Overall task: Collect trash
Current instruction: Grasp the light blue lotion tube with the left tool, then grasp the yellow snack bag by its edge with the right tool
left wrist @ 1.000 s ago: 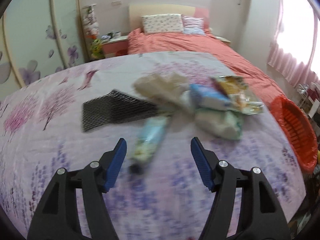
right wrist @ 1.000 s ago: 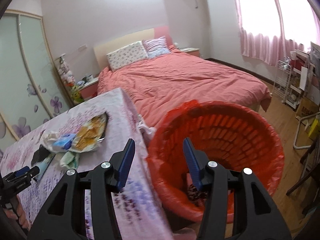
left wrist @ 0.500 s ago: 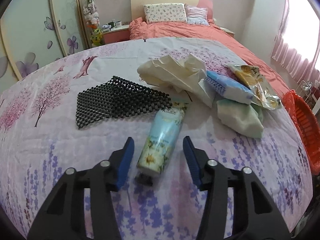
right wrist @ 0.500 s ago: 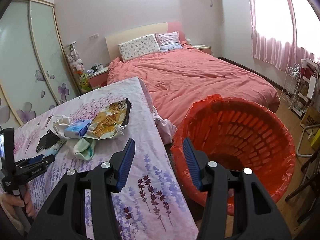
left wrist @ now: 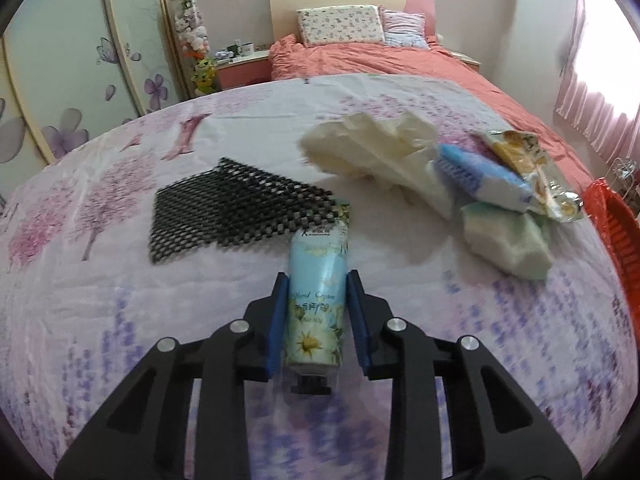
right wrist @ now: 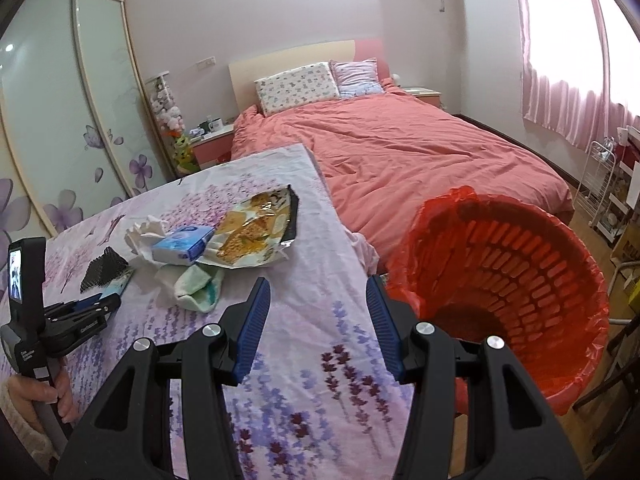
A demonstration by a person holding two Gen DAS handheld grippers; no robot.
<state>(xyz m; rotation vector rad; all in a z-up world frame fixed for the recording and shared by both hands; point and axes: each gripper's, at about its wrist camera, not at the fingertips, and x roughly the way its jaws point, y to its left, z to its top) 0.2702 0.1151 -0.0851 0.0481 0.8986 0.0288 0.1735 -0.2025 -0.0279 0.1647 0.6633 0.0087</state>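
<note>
My left gripper [left wrist: 316,280] is shut on a light blue hand cream tube [left wrist: 318,292] lying on the floral tablecloth, its black cap toward me. Beyond it lie a black mesh mat [left wrist: 236,208], crumpled cream paper [left wrist: 380,156], a blue tissue pack [left wrist: 480,180], a snack wrapper [left wrist: 532,168] and a pale green cloth [left wrist: 504,240]. My right gripper [right wrist: 318,296] is open and empty above the table's right edge, beside the red-lined trash basket [right wrist: 516,280]. The right wrist view also shows the left gripper [right wrist: 80,312], the tissue pack [right wrist: 182,244], the snack wrapper [right wrist: 256,232] and the green cloth [right wrist: 198,288].
The table [right wrist: 304,360] carries a purple floral cloth. A bed with a coral duvet [right wrist: 420,152] stands behind it. A wardrobe with flower decals [right wrist: 60,120] is at the left. A wire rack [right wrist: 600,184] stands by the pink curtains at the right.
My left gripper moved forward over the hand cream tube and closed on it. My right gripper shifted left from above the basket toward the table edge and stayed open.
</note>
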